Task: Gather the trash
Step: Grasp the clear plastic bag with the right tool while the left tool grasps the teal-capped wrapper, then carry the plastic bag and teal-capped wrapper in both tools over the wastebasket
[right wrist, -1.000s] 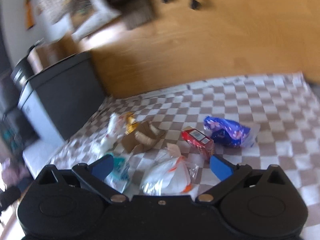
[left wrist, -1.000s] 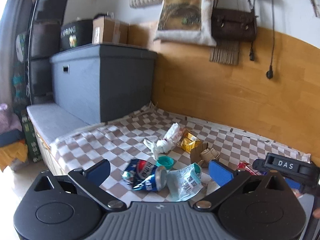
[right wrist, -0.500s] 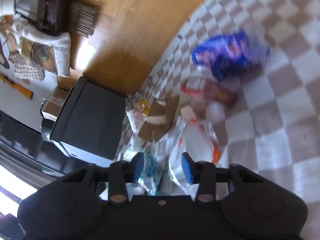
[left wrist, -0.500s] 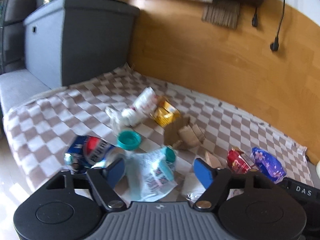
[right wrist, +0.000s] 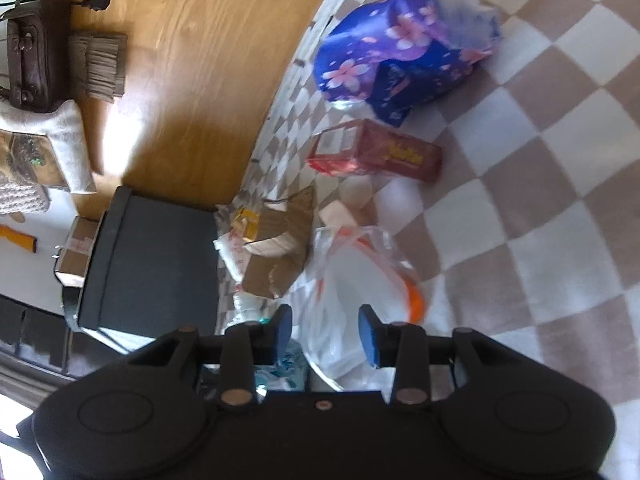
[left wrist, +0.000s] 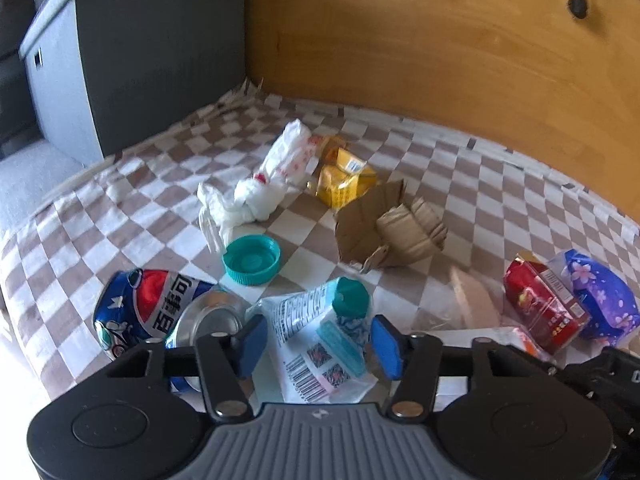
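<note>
Trash lies scattered on a checkered cloth (left wrist: 500, 184). My left gripper (left wrist: 318, 342) is open just above a white-and-teal wrapper (left wrist: 320, 340), its pads either side of it. A crushed Pepsi can (left wrist: 156, 312) lies to its left, a teal cap (left wrist: 252, 260) beyond. My right gripper (right wrist: 325, 332) is open over a clear plastic bag with orange print (right wrist: 360, 288), its pads apart around the bag's near end. A red box (right wrist: 376, 156) and a blue flowered packet (right wrist: 400, 56) lie further off.
A white knotted bag (left wrist: 268, 184), a yellow carton (left wrist: 344, 178) and torn cardboard (left wrist: 388, 228) lie mid-cloth. A dark grey chest (left wrist: 132, 48) stands at the left. A wooden wall panel (left wrist: 440, 52) bounds the far side.
Both grippers have dropped low over the trash and narrowed their jaws. The left moved right from the can to the wrapper. The right rolled sideways and closed in on the clear bag.
</note>
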Available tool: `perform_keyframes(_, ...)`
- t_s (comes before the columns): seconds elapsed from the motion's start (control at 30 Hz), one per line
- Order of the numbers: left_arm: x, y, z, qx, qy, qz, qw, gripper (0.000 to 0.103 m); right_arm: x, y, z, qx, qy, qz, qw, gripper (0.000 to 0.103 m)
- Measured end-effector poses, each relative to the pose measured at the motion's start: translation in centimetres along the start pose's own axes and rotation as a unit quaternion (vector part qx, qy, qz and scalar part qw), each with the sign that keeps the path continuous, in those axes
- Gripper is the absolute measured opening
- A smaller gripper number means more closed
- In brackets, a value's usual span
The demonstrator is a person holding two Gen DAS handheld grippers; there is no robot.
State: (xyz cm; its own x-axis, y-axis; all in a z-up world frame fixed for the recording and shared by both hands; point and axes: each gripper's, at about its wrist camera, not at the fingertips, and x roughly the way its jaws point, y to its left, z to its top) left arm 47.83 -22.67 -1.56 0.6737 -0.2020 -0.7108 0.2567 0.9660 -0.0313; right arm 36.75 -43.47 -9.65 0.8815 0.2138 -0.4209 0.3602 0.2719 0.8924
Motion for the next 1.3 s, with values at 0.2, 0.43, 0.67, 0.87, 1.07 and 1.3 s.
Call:
perform_keyframes(0.2, 0.8, 0.7, 0.2, -0.028, 0.019, -0.009, 0.9994, 0.045, 1.1, -0.1, 0.0, -0.010, 0.009, -0.013, 1.000, 0.037)
perform_keyframes(0.43, -0.1, 1.3, -0.4, -0.033, 0.020, -0.012, 0.9992, 0.031, 1.5, 0.5, -0.3, -0.061, 0.022, -0.020, 0.998, 0.019)
perform_keyframes(0.67, -3.1, 1.0, -1.4, -0.034, -0.013, -0.030, 0.9989, 0.028, 0.2, 2.1, -0.8, -0.152, 0.026, -0.030, 0.988, 0.016)
perform_keyframes(0.87, -6.6, 1.0, -2.5, -0.036, -0.042, -0.039, 0.9977, 0.027, -2.3, 3.9, -2.1, -0.257, 0.003, -0.054, 0.965, 0.016)
perform_keyframes(1.07, -9.9, 1.5, -3.9, -0.029, -0.063, -0.036, 0.9970, 0.022, -4.9, 5.2, -3.5, -0.322, -0.012, -0.072, 0.944, 0.016)
perform_keyframes(1.3, -12.8, 2.2, -6.3, -0.021, -0.073, -0.047, 0.9960, 0.015, -8.5, 6.5, -5.6, -0.369, -0.029, -0.074, 0.926, 0.016)
